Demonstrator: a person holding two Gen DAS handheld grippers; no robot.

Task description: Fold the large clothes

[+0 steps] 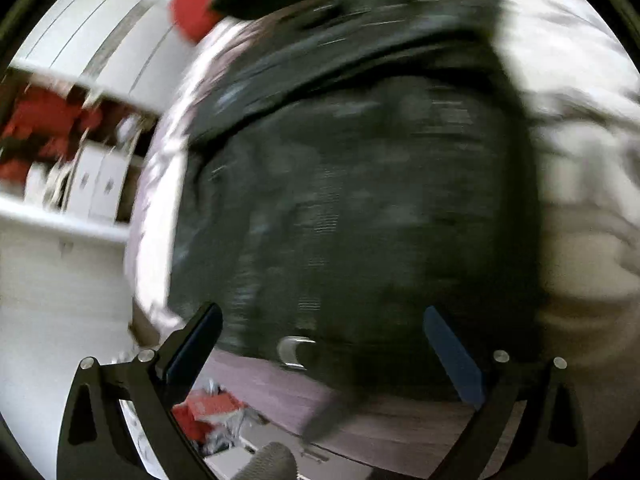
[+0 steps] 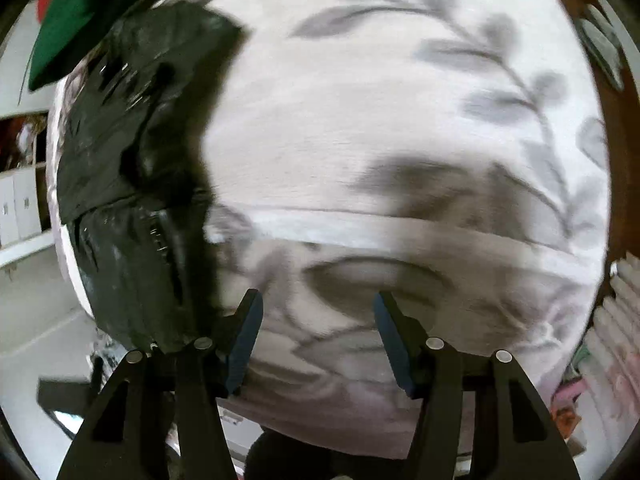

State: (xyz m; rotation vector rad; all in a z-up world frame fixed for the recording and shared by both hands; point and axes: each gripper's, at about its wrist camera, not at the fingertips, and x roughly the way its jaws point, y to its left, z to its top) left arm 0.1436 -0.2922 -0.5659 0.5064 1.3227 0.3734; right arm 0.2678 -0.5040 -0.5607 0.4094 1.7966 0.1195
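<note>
- Mostly the black garment fills the left wrist view: a dark, heavy-looking cloth, creased, with a thick folded band across its top, lying on the bed
- Under it the bedspread is pale and soft, printed with grey leafy sprigs, a raised fold crossing it
- Left gripper: jaws stand wide above the garment's near edge, nothing pinched between the blue pads
- Right gripper: jaws parted over bare bedspread, empty, the garment just beside its left finger
- A green cloth with red behind it lies at the bed's far corner, touching the garment's top
- White shelves with boxes stand beyond the bed; much is motion-blurred
</note>
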